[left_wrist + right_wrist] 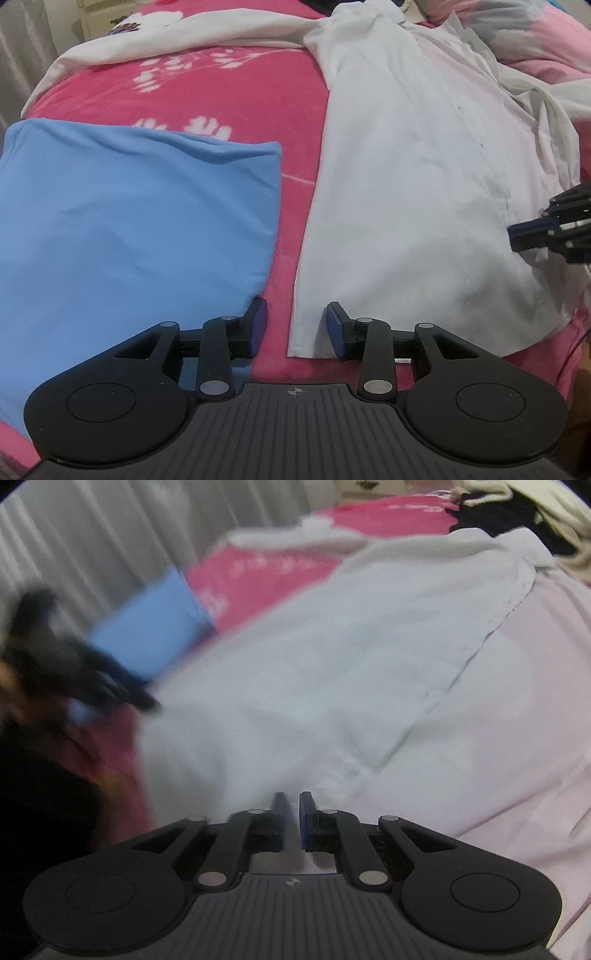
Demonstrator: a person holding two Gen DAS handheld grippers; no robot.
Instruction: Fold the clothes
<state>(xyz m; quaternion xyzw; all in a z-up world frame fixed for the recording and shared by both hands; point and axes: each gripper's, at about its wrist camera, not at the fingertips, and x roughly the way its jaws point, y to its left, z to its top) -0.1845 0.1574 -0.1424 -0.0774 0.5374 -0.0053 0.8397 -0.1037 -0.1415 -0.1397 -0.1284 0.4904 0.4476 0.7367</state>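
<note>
Two garments on pink floral bedspread (229, 92); left gripper (295, 328) parted, empty; right gripper (291, 819) near-closed, empty

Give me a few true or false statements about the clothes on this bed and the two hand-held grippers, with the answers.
1. A blue garment lies folded to the left of the white shirt. True.
2. The left hand-held gripper is clamped on the blue garment. False: its jaws stand apart, with only the shirt's hem corner and the pink blanket between them, and the pads press on nothing.
3. The white shirt is already folded into a small square. False: it lies spread out lengthwise, one sleeve trailing toward the far end.
4. The right hand-held gripper has its jaws nearly together with no cloth between them. True.
5. The bed cover is plain green. False: it is pink with white flower prints.
</note>
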